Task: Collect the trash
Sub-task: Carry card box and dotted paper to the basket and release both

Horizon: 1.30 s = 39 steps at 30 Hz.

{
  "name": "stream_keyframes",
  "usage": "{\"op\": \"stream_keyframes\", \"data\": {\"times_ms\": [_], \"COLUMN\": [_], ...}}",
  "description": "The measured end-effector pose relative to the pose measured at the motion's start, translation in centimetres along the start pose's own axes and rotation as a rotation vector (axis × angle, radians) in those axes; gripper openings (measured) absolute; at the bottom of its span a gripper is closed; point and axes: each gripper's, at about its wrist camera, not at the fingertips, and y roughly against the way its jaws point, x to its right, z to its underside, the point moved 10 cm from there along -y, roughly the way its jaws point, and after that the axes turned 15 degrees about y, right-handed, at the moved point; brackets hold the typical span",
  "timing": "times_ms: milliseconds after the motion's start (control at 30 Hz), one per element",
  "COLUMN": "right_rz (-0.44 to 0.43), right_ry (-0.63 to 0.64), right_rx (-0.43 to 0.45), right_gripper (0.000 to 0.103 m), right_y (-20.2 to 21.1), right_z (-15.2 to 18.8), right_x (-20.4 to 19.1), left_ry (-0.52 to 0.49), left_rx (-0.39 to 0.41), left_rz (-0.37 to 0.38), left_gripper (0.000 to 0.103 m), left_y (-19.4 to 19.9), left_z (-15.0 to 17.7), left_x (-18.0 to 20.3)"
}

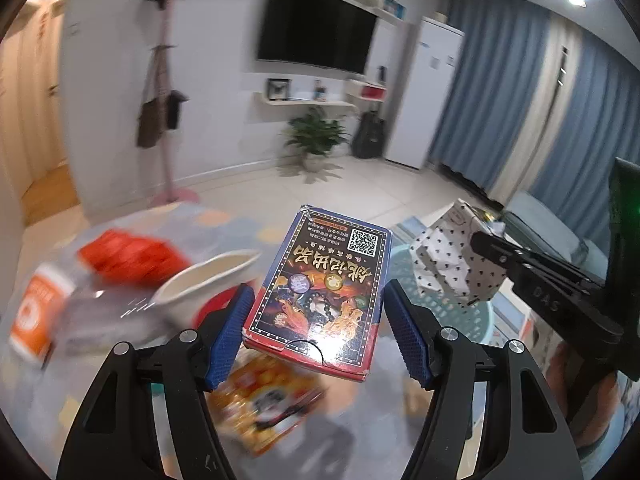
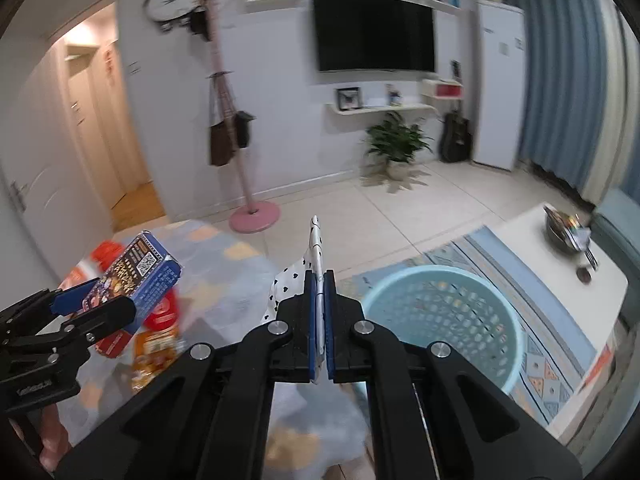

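My left gripper (image 1: 318,300) is shut on a blue and red printed carton (image 1: 320,280) and holds it above the table; the carton also shows at the left of the right wrist view (image 2: 136,272). My right gripper (image 2: 319,292) is shut on a white paper bag with black dots (image 2: 294,280), gripped by its thin folded edge. That bag and the right gripper's black fingers (image 1: 520,264) show at the right of the left wrist view, the bag (image 1: 452,256) hanging above a light blue perforated basket (image 2: 440,312).
Below the carton lie an orange snack wrapper (image 1: 264,396), a white bowl (image 1: 204,280), a red packet (image 1: 128,256) and an orange-labelled bottle (image 1: 36,312). A white low table (image 2: 568,264) with a dish (image 2: 568,228) stands right. A pink coat stand (image 2: 252,216) and a potted plant (image 2: 396,144) stand beyond.
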Motion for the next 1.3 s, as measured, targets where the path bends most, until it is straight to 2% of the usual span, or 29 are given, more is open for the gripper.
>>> {"op": "stream_keyframes", "data": {"times_ms": [267, 533, 700, 900, 1000, 1133, 1300], "right_rz": [0.071, 0.112, 0.126, 0.129, 0.125, 0.122, 0.120], "right_ry": [-0.145, -0.258, -0.311, -0.349, -0.363, -0.363, -0.337], "right_rx": [-0.064, -0.184, -0.249, -0.279, -0.286, -0.288, -0.272], "right_gripper": [0.002, 0.002, 0.002, 0.003, 0.003, 0.003, 0.008], "right_y": [-2.7, -6.4, -8.3, -9.2, -9.2, -8.9, -8.2], "right_z": [2.8, 8.1, 11.2, 12.7, 13.0, 13.0, 12.1], "right_x": [7.6, 12.6, 14.2, 14.9, 15.1, 14.9, 14.0], "left_ry": [-0.068, -0.044, 0.027, 0.037, 0.042, 0.050, 0.054], "left_rx": [-0.094, -0.250, -0.355, -0.368, -0.365, -0.361, -0.336], "left_rz": [0.080, 0.090, 0.122, 0.114, 0.124, 0.132, 0.130], "left_gripper": [0.065, 0.065, 0.065, 0.067, 0.072, 0.077, 0.077], "left_y": [-5.8, -13.5, -16.6, -18.1, -18.2, -17.3, -15.9], "left_z": [0.0, 2.3, 4.5, 5.6, 5.7, 5.8, 5.5], "left_x": [7.2, 9.3, 9.1, 9.3, 9.7, 9.2, 8.2]}}
